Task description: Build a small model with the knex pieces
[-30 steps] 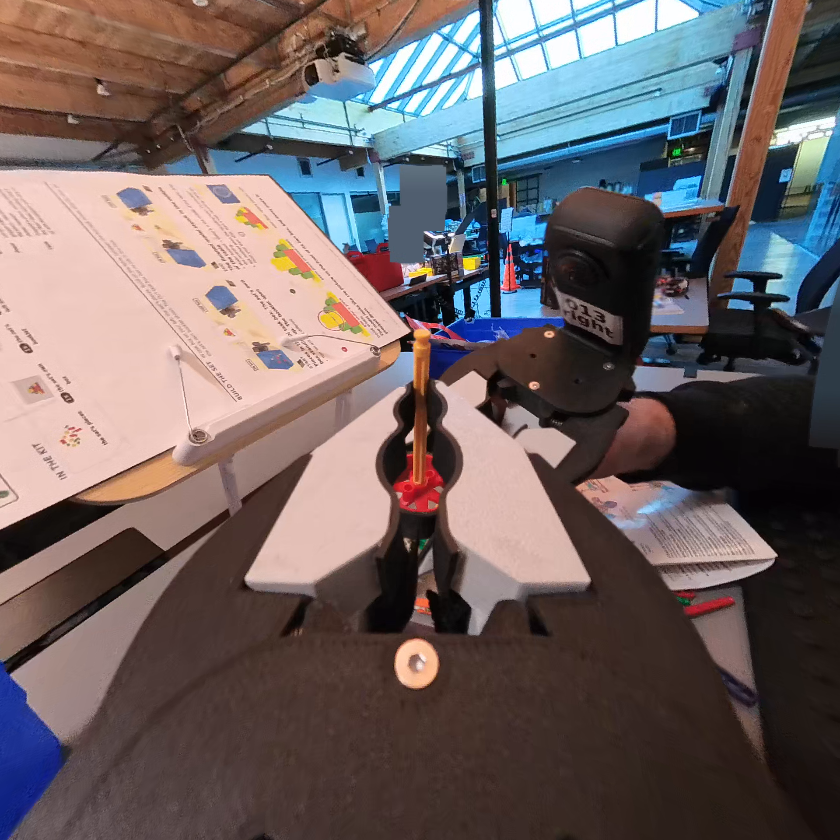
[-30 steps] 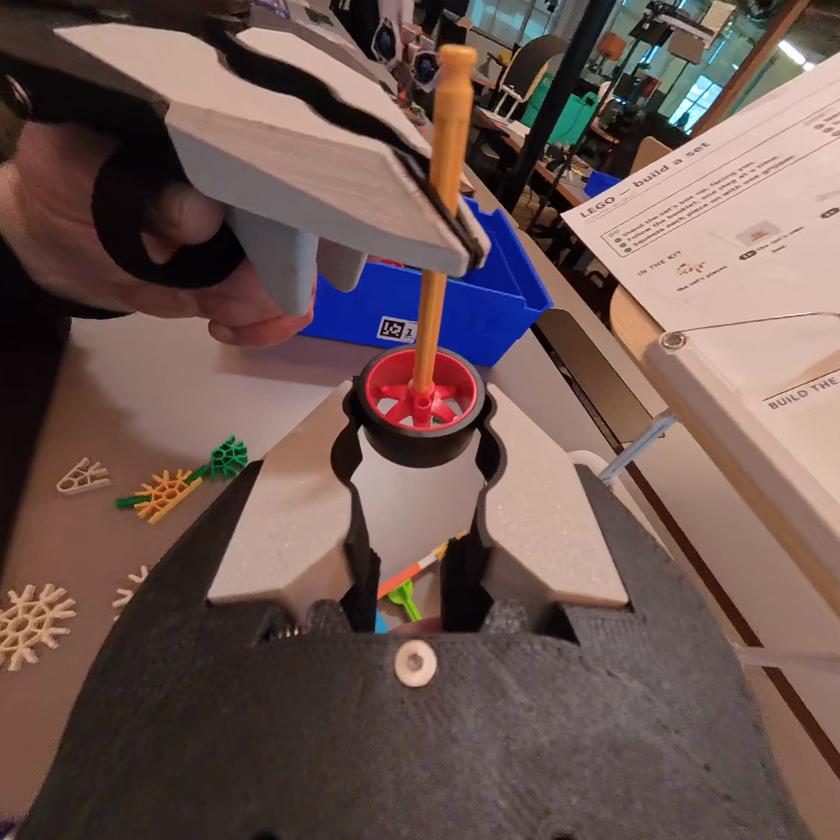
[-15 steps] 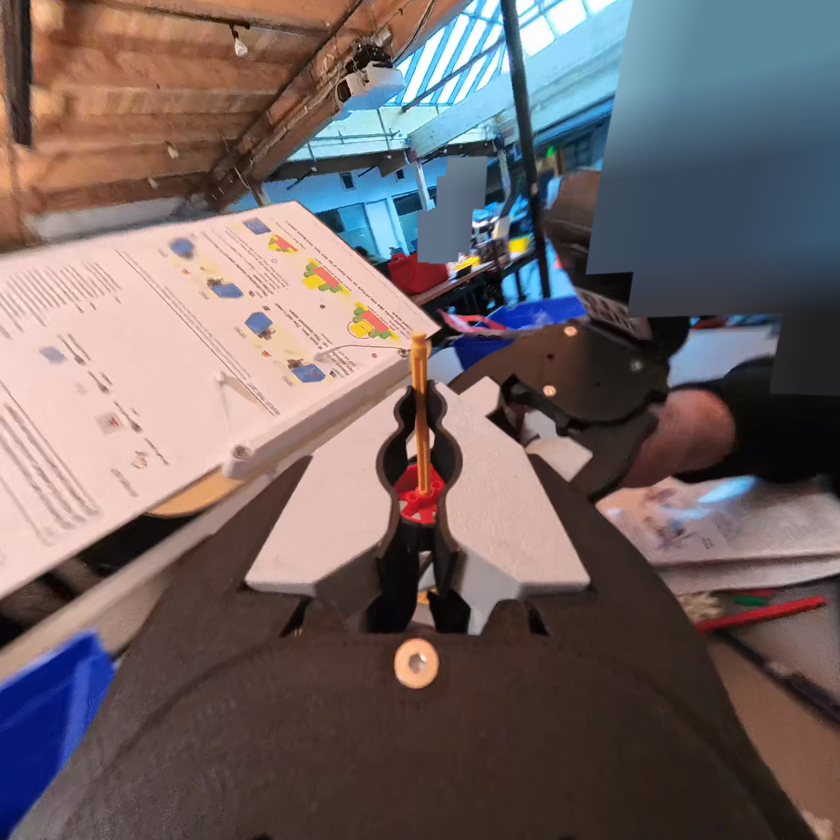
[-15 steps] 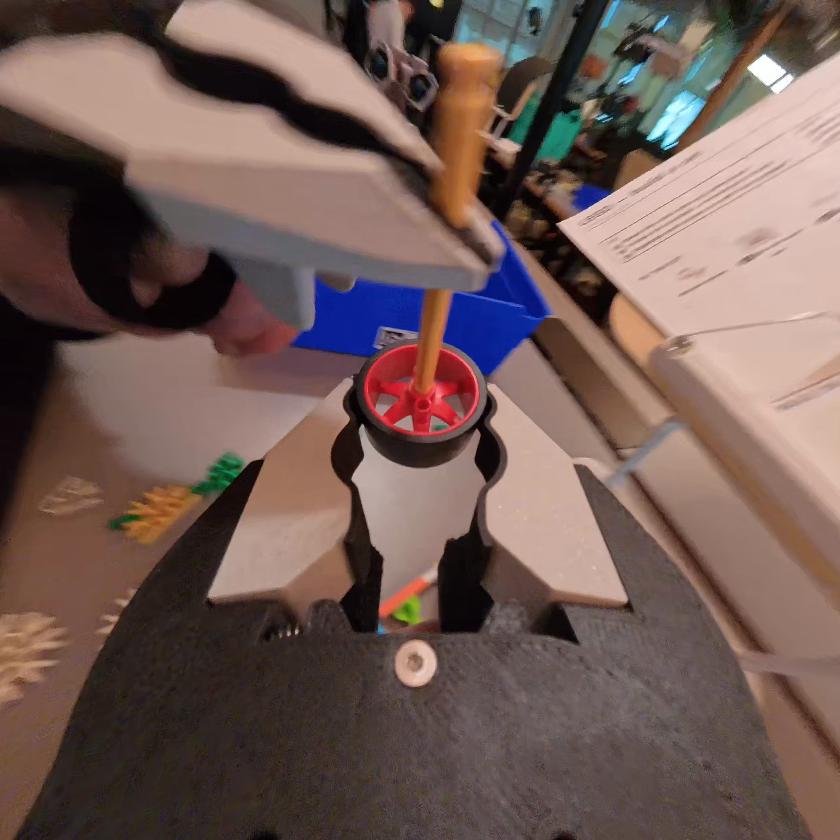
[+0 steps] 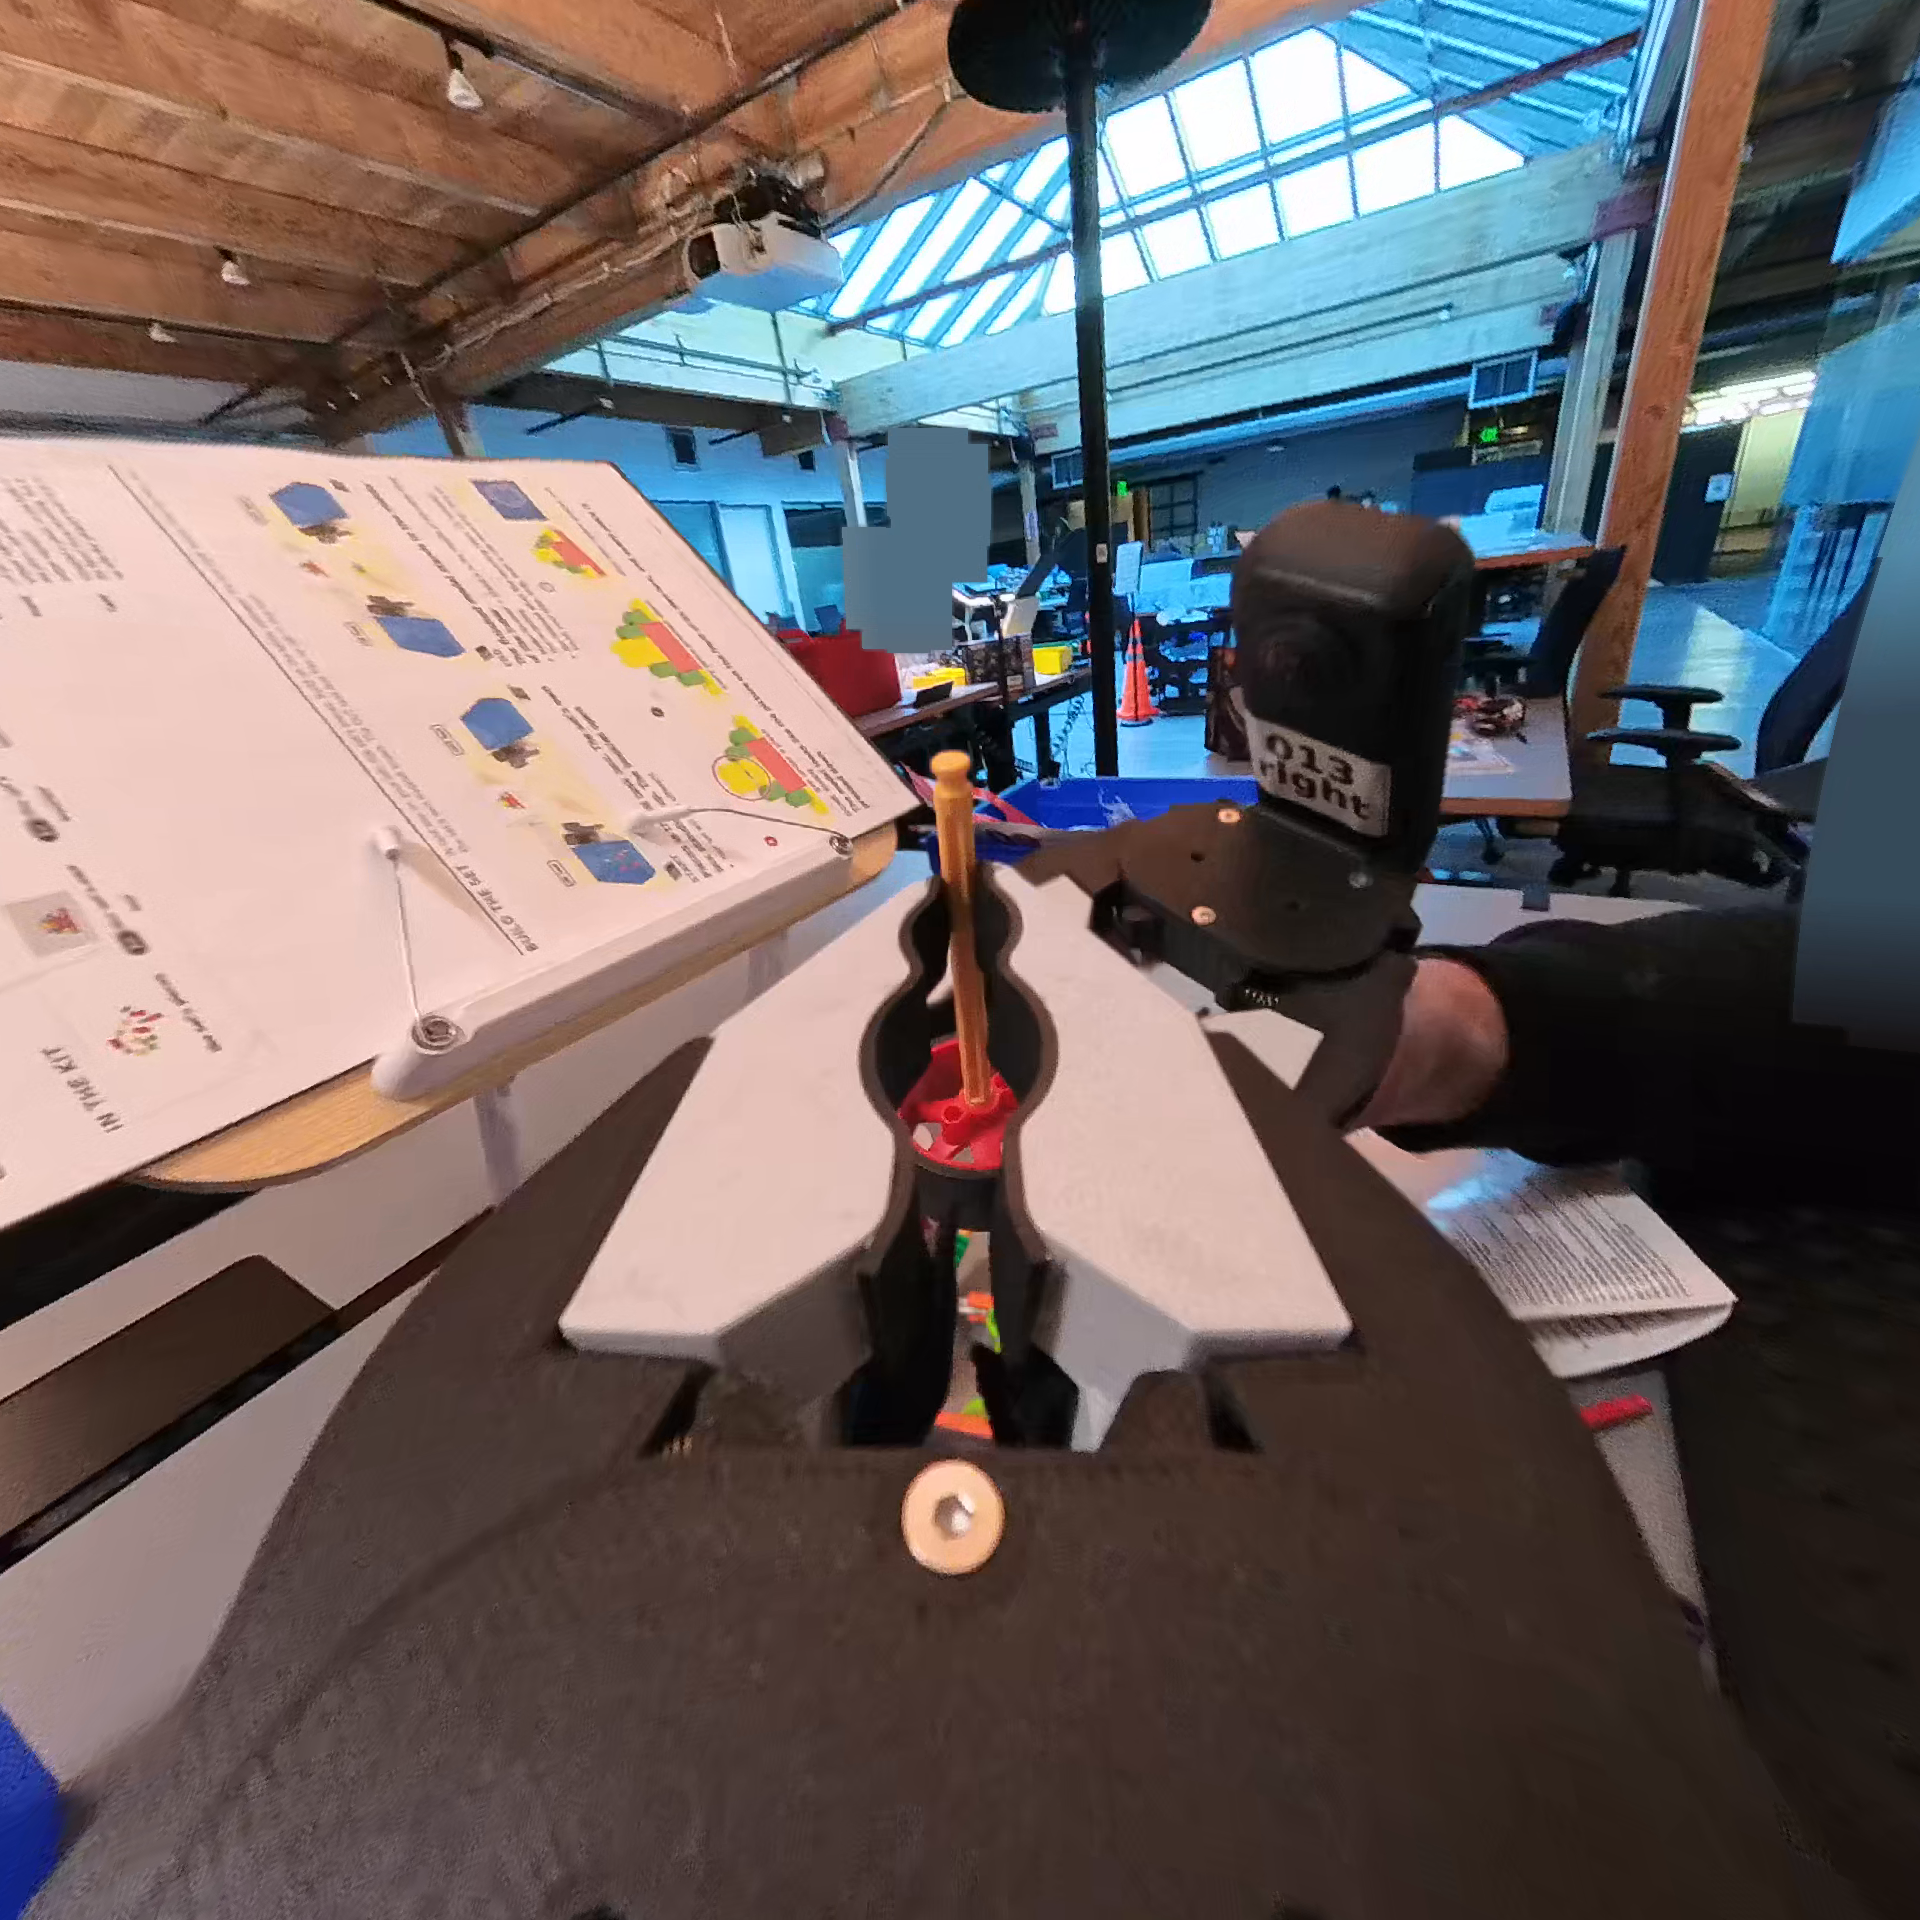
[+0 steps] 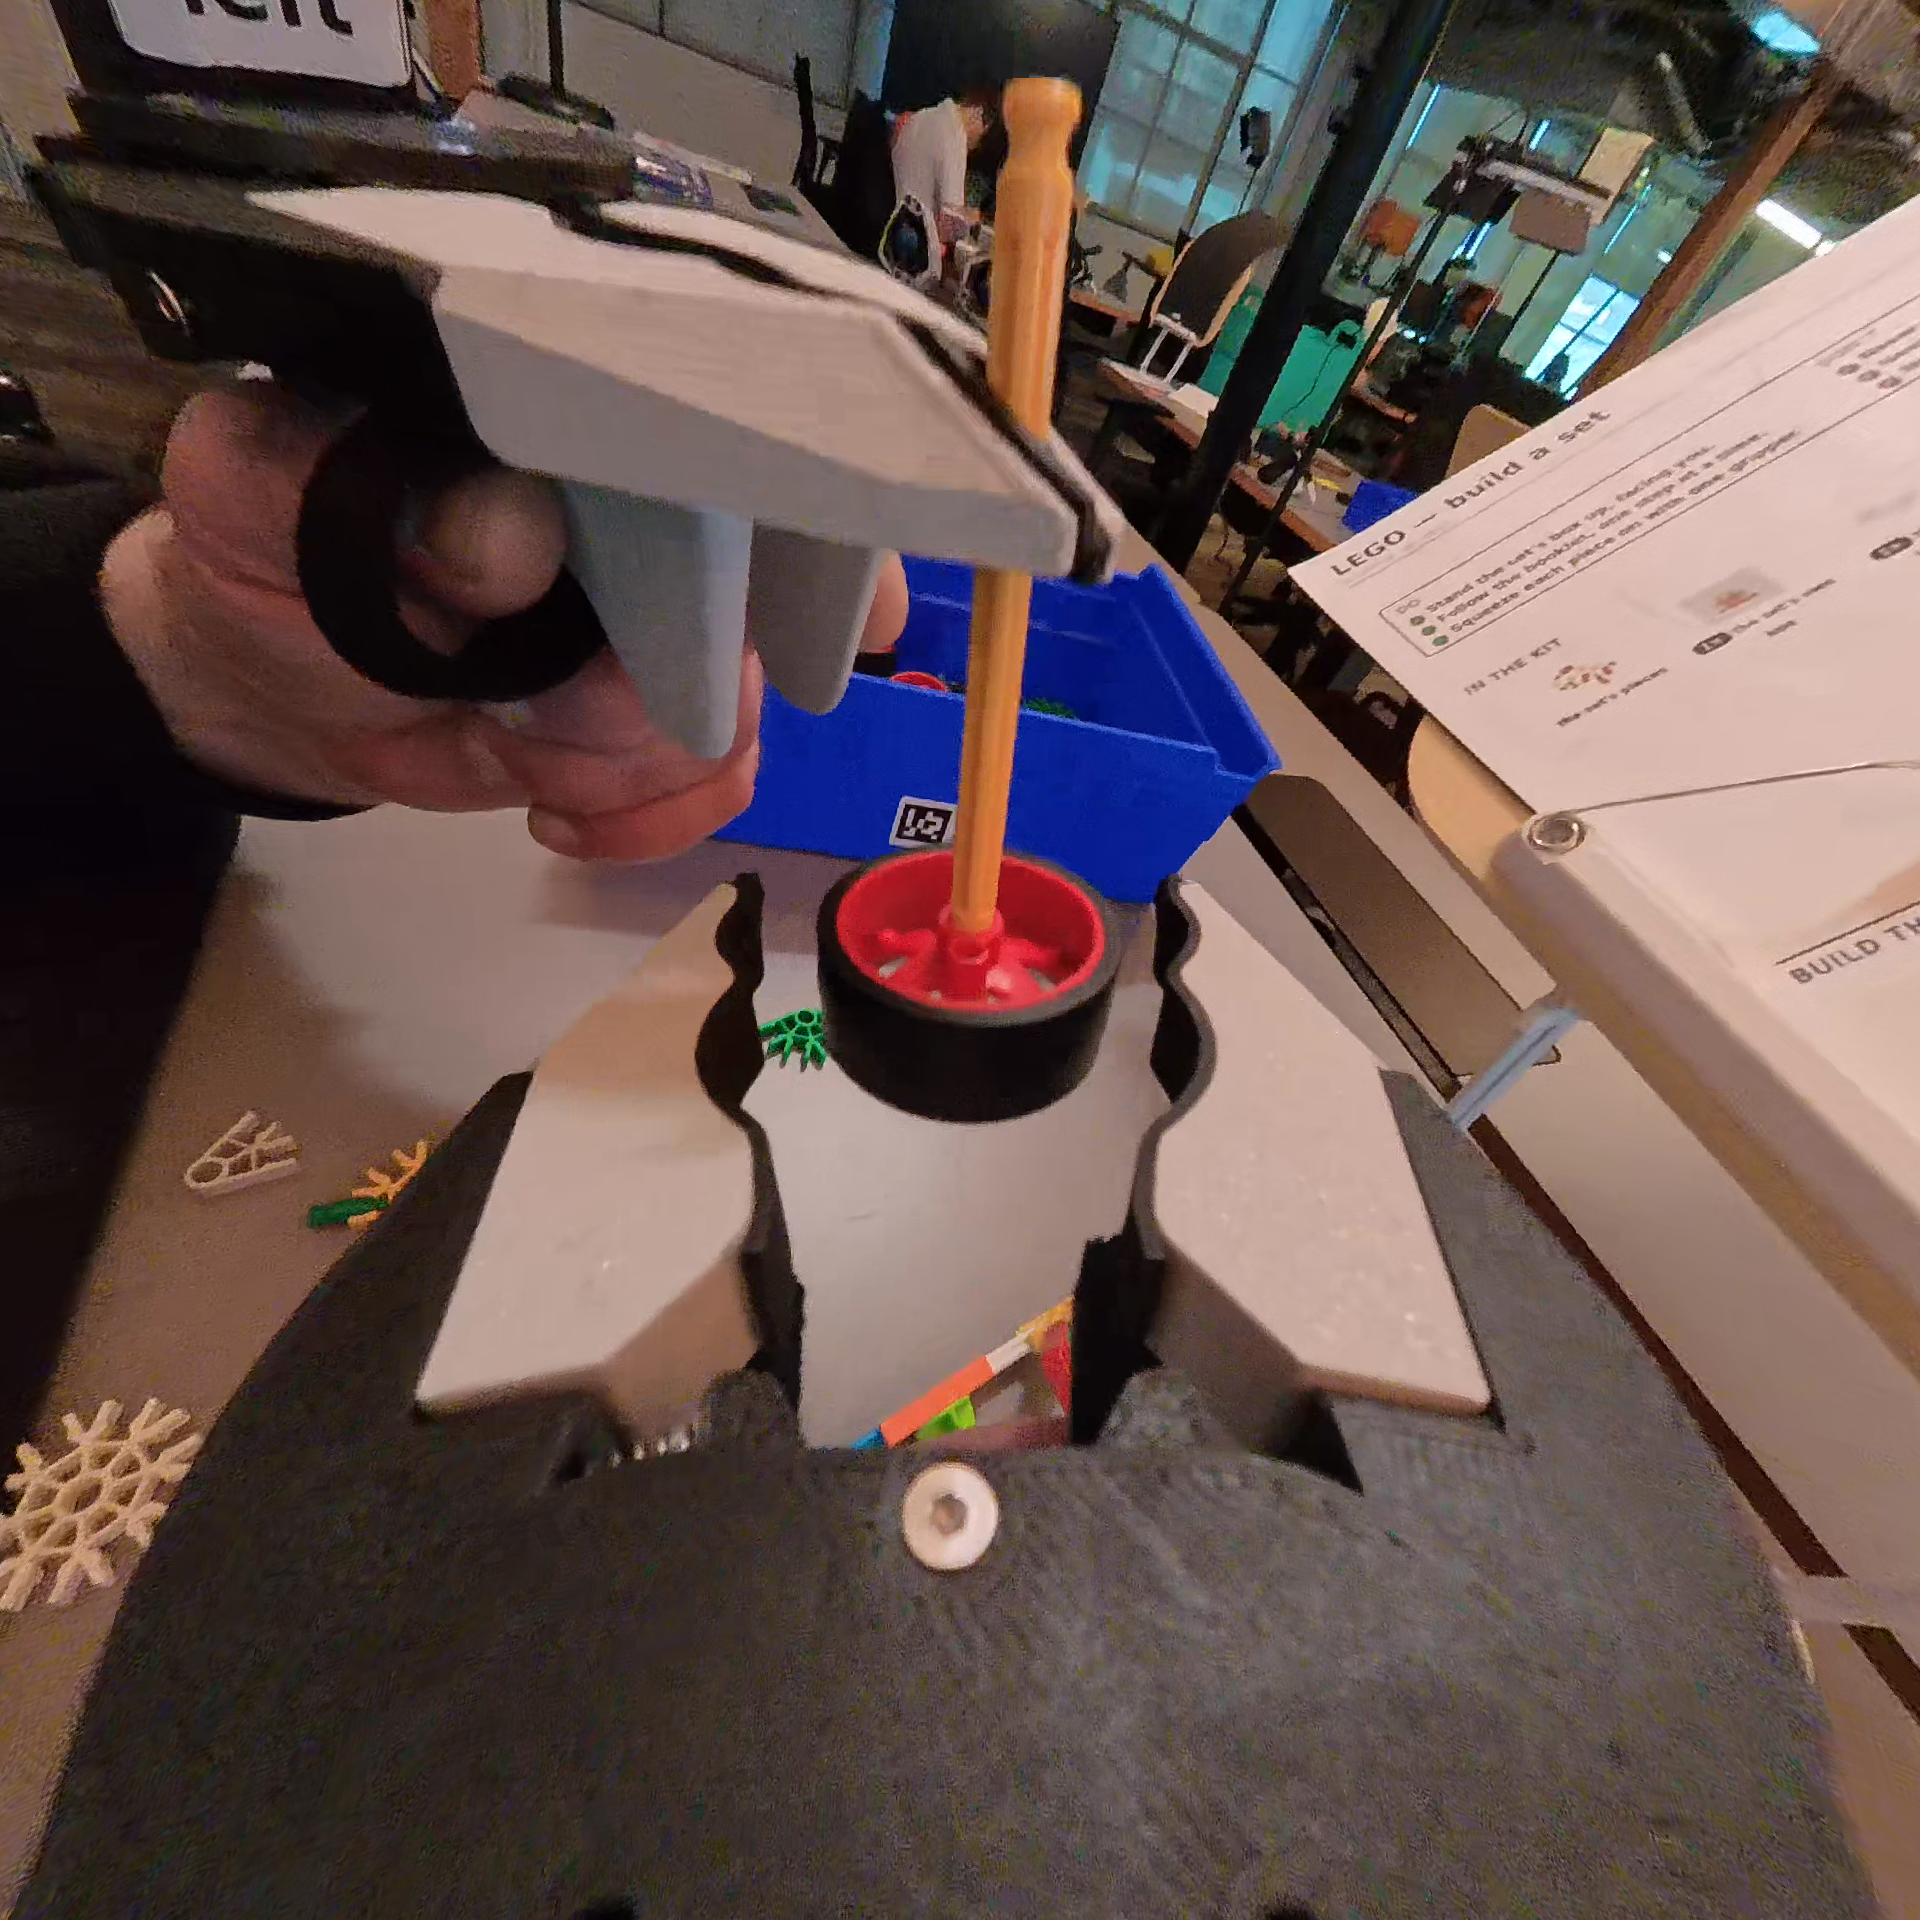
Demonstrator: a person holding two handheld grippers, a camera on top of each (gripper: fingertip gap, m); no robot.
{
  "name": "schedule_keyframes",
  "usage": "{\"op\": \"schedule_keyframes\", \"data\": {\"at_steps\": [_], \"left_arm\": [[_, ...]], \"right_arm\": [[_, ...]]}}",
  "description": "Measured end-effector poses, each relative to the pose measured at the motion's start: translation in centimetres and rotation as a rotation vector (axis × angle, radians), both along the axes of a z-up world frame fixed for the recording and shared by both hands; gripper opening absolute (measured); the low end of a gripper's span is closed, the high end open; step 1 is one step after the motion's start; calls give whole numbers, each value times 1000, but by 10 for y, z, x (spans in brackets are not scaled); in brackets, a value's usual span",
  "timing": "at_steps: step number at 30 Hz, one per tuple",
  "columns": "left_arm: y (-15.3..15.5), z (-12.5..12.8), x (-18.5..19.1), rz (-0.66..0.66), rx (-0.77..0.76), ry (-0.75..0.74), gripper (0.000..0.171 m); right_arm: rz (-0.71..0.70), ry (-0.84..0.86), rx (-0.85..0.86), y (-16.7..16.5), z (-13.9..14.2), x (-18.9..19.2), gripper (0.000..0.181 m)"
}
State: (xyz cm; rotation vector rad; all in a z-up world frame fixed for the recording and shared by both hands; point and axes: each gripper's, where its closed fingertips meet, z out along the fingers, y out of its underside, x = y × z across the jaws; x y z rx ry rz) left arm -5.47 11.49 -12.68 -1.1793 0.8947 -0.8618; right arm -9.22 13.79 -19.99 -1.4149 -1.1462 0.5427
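My left gripper (image 5: 961, 894) is shut on a thin orange rod (image 5: 956, 935) and holds it upright above the table. A wheel with a red hub and a black tyre (image 6: 971, 997) sits on the rod's lower end. It also shows in the left wrist view (image 5: 951, 1127) between my left fingers. My right gripper (image 6: 956, 904) is open. Its jaws stand on either side of the wheel with a gap on each side. In the right wrist view the left gripper (image 6: 1081, 520) clamps the rod (image 6: 997, 727) from the left, with a hand behind it.
A blue bin (image 6: 1091, 769) stands behind the wheel. A tilted instruction board (image 6: 1662, 675) is at the right, and at the left in the left wrist view (image 5: 416, 779). A white snowflake piece (image 6: 83, 1496) and small green and orange pieces (image 6: 364, 1195) lie left. Folded papers (image 5: 1579, 1278) lie right. One gripper's finger ends stand about 8 cm off the other's. Measured from the fingertips, the white snowflake piece (image 6: 83, 1496) is 20 cm or so from the right gripper and 25 cm from the left.
My right gripper has opened and let go of the wheel, which stays on the rod. The left gripper still holds the rod and has swung back level.
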Motion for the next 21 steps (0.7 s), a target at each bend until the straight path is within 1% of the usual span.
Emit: {"op": "schedule_keyframes", "data": {"at_steps": [1, 3, 6, 10, 11, 12, 13, 14, 15, 16, 17, 18, 20, 21], "left_arm": [[-2, -5, 3, -22, -13, 12, 2], [-3, -6, 5, -29, -12, 14, 2], [-5, -9, 8, -37, -22, 20, 2], [-6, -15, 11, 3, -18, 41, 0], [-8, -10, 10, -17, -28, 6, 3], [-23, 22, 0, -98, -36, -139, 2], [-32, 54, -14, -93, 22, -200, 1], [-27, 68, -28, 7, 119, -175, 2], [-13, 58, -30, 48, 107, -129, 2], [-1, 36, -25, 7, -15, -115, 2], [5, 19, -22, 0, -61, -104, 1], [8, 11, -19, 9, -56, -70, 2], [15, 22, -25, 12, -93, -116, 2], [20, 21, -27, 14, -119, -124, 2]], "right_arm": [[2, -3, 2, -1, 0, -1, 77], [23, 19, -5, -3, 0, -1, 55], [10, 5, -28, -2, -5, -3, 53], [-26, -47, 0, 3, -15, -2, 52], [-59, -116, 4, 8, -27, 1, 51], [-92, -225, 10, 14, -54, 4, 51], [-89, -290, -10, 15, -83, 3, 49], [-73, -287, -42, 11, -95, -4, 50], [-57, -256, -23, 8, -84, -14, 50], [-38, -234, -3, 6, -67, -22, 50], [-5, -232, -30, 2, -59, -27, 51], [30, -276, -89, -4, -69, -29, 52], [82, -468, -155, -18, -113, -22, 53], [118, -553, -168, -29, -130, -19, 54]]}}
